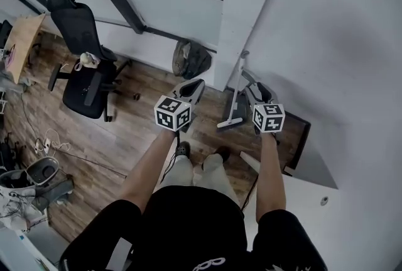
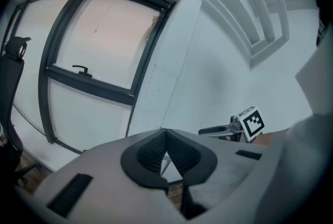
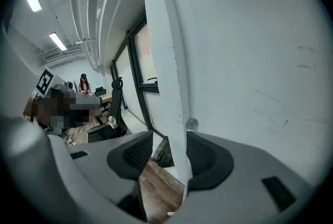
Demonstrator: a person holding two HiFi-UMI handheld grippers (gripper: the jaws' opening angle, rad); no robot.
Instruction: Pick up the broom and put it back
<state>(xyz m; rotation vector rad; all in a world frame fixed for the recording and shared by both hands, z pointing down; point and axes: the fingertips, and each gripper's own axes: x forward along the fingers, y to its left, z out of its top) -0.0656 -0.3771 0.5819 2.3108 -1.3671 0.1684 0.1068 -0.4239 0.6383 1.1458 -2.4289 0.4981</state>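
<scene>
Your left gripper (image 1: 188, 88) is closed on nothing, its tips meeting. Your right gripper (image 1: 256, 88) has its jaws spread, and the pads press on nothing. The broom (image 1: 235, 104) stands just beside the right gripper at its 9 o'clock, much nearer to it than to the left one. The broom's handle runs toward 12 o'clock, with the head on the floor (image 1: 144, 125) and the top leaning on the white wall (image 1: 326, 43). It looks put back, so draw straight away toward 6 o'clock.
</scene>
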